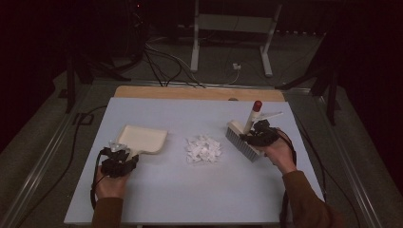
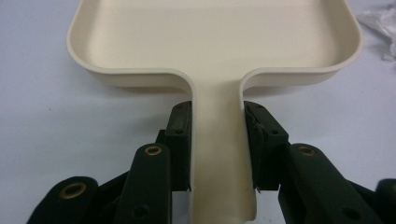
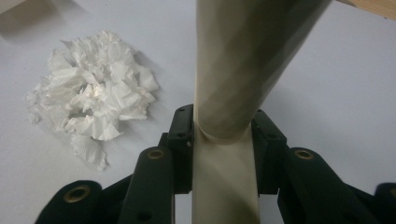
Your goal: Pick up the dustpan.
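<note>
Dustpan point(image 2: 215, 37) handle clamped in left tool point(image 2: 217, 144), brush point(image 1: 243, 137) (handle) in right tool point(image 3: 223, 147).

A cream dustpan point(image 1: 142, 137) lies flat at the left, mouth facing far-right. A pile of crumpled white paper scraps point(image 1: 203, 149) sits mid-table. At the right, a cream brush point(image 1: 243, 138) with a red-tipped handle stands bristles-down.
</note>
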The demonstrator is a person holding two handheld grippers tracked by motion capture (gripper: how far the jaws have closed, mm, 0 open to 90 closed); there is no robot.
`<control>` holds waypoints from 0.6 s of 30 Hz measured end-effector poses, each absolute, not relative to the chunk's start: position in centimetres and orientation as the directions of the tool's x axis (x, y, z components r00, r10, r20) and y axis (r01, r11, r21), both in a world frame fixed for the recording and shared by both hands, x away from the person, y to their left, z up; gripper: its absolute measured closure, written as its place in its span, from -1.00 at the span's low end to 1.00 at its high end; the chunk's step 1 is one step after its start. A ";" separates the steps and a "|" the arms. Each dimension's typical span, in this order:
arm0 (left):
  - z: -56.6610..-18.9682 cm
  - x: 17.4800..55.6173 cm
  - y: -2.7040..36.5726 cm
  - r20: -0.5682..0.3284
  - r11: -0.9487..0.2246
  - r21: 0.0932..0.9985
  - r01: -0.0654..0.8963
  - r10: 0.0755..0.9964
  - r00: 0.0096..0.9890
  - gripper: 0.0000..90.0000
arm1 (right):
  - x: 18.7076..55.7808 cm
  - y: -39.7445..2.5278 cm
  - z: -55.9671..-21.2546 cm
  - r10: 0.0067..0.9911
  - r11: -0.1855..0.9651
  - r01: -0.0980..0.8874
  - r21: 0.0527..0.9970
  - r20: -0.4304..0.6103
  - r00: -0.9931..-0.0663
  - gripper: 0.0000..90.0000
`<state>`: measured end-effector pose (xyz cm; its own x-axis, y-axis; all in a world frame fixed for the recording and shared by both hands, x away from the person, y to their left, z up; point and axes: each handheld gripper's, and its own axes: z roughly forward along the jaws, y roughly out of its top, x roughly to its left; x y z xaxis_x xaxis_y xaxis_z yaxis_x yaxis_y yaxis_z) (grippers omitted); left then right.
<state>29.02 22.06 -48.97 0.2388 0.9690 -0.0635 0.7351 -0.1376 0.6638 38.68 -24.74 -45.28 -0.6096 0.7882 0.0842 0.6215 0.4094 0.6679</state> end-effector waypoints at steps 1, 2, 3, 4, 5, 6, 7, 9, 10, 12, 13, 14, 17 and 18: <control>-48.9 29.1 22.2 -0.068 -0.144 0.665 0.733 0.965 0.252 0.49 | 38.7 -24.8 -45.3 0.788 0.408 0.622 0.668 0.087 -0.610 0.50; -48.8 29.1 22.4 -0.077 -0.141 0.664 0.734 0.964 0.255 0.49 | 38.7 -24.8 -45.3 0.787 0.406 0.623 0.669 0.091 -0.610 0.50; -48.8 29.1 22.5 -0.077 -0.145 0.662 0.735 0.963 0.260 0.48 | 38.7 -24.8 -45.3 0.788 0.402 0.627 0.668 0.097 -0.608 0.50; -48.7 29.1 22.8 -0.081 -0.149 0.663 0.734 0.960 0.268 0.49 | 38.6 -24.8 -45.3 0.787 0.400 0.627 0.669 0.099 -0.608 0.50; -48.6 29.1 22.9 -0.082 -0.153 0.663 0.732 0.958 0.275 0.49 | 38.6 -24.9 -45.3 0.788 0.398 0.627 0.669 0.101 -0.608 0.50; -48.5 29.1 23.1 -0.084 -0.154 0.665 0.731 0.957 0.277 0.49 | 38.6 -24.9 -45.3 0.788 0.398 0.627 0.669 0.101 -0.607 0.50; -48.4 29.1 23.3 -0.082 -0.158 0.664 0.731 0.956 0.281 0.49 | 38.6 -24.9 -45.3 0.788 0.398 0.627 0.670 0.101 -0.608 0.50; -48.2 29.1 23.5 -0.082 -0.163 0.668 0.726 0.954 0.289 0.49 | 38.6 -25.0 -45.4 0.788 0.397 0.627 0.670 0.101 -0.607 0.50; -48.1 29.1 23.7 -0.081 -0.167 0.670 0.724 0.952 0.294 0.49 | 38.6 -25.0 -45.3 0.789 0.396 0.629 0.669 0.102 -0.606 0.50; -47.9 29.1 23.8 -0.074 -0.181 0.671 0.719 0.949 0.308 0.49 | 38.6 -25.0 -45.3 0.789 0.396 0.629 0.669 0.103 -0.606 0.50; -47.8 29.2 23.8 -0.069 -0.187 0.672 0.717 0.947 0.313 0.49 | 38.6 -25.0 -45.3 0.789 0.395 0.629 0.669 0.103 -0.606 0.50; -47.7 29.2 23.9 -0.061 -0.199 0.670 0.715 0.945 0.320 0.49 | 38.6 -25.0 -45.3 0.789 0.395 0.630 0.669 0.103 -0.605 0.50; -47.4 29.3 23.9 -0.039 -0.230 0.668 0.708 0.939 0.343 0.49 | 38.6 -25.0 -45.3 0.789 0.394 0.630 0.669 0.105 -0.605 0.50; -47.4 29.4 24.0 -0.033 -0.241 0.666 0.706 0.936 0.350 0.48 | 38.6 -25.0 -45.3 0.789 0.394 0.630 0.669 0.105 -0.605 0.50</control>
